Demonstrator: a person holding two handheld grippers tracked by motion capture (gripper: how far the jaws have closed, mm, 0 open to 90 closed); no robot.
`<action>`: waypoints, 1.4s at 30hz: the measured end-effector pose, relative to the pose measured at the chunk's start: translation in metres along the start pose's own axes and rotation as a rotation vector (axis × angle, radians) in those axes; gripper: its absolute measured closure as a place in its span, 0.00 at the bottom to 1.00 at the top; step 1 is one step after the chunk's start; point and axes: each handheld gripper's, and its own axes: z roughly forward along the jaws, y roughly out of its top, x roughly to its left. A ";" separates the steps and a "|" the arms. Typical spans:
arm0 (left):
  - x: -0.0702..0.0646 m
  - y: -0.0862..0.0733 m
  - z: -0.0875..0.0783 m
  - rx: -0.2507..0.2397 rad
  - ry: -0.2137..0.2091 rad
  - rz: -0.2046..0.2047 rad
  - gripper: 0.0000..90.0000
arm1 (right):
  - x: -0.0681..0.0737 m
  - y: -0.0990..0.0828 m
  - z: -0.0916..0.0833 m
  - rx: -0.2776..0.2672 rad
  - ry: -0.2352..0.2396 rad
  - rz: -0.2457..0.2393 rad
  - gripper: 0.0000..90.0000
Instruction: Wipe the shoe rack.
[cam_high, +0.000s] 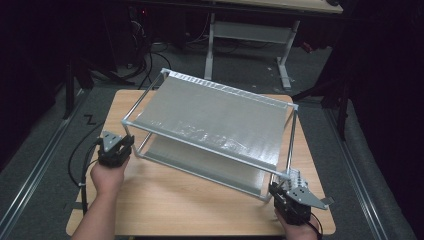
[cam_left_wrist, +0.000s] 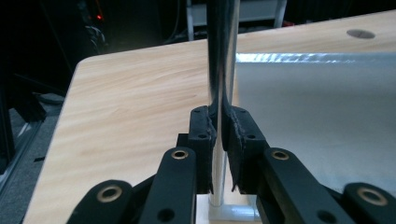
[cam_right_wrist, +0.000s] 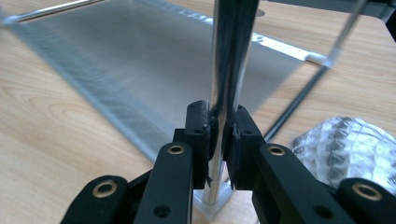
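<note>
Left tongs (cam_left_wrist: 218, 135): black jaws closed on a chrome upright post (cam_left_wrist: 223, 56) of the two-tier rack (cam_high: 210, 125), the pads pressing the post from both sides low on its length. Below the jaws the post ends in a pale plastic foot (cam_left_wrist: 229, 212) that rests on the counter (cam_left_wrist: 130, 102). In the high view the left tongs (cam_high: 125, 142) sit at the rack's near left corner, held by the person's left hand (cam_high: 107, 177).

Right tongs (cam_right_wrist: 219, 135): jaws likewise clamped on a chrome post (cam_right_wrist: 229, 56), just above its clear plastic foot (cam_right_wrist: 212, 203). In the high view the right tongs (cam_high: 284, 192) stand at the rack's near right corner, with the right hand (cam_high: 297, 230) at the bottom edge of the picture.

Rack: a frame of thin metal rods carrying two grey sheet shelves, upper shelf (cam_high: 215, 117) above lower shelf (cam_high: 200, 165). It stands near the middle of the wooden counter (cam_high: 170, 205), set askew to the counter's edges, its left end farther from the person than its right.

Beside the right tongs a crumpled clear plastic wrap (cam_right_wrist: 345, 149) lies on the counter. Beyond the counter, grey floor (cam_high: 240, 65) and the white legs of another desk (cam_high: 250, 35).
</note>
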 end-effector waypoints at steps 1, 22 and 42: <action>0.001 -0.003 -0.007 -0.001 0.006 -0.003 0.90 | 0.000 0.001 0.002 0.000 0.000 0.005 0.90; -0.007 -0.031 -0.064 -0.020 0.046 -0.025 0.90 | -0.023 0.042 0.072 0.044 -0.086 0.050 0.90; -0.023 -0.025 -0.053 -0.019 -0.012 0.015 0.89 | -0.045 0.044 0.071 0.071 -0.142 0.068 0.88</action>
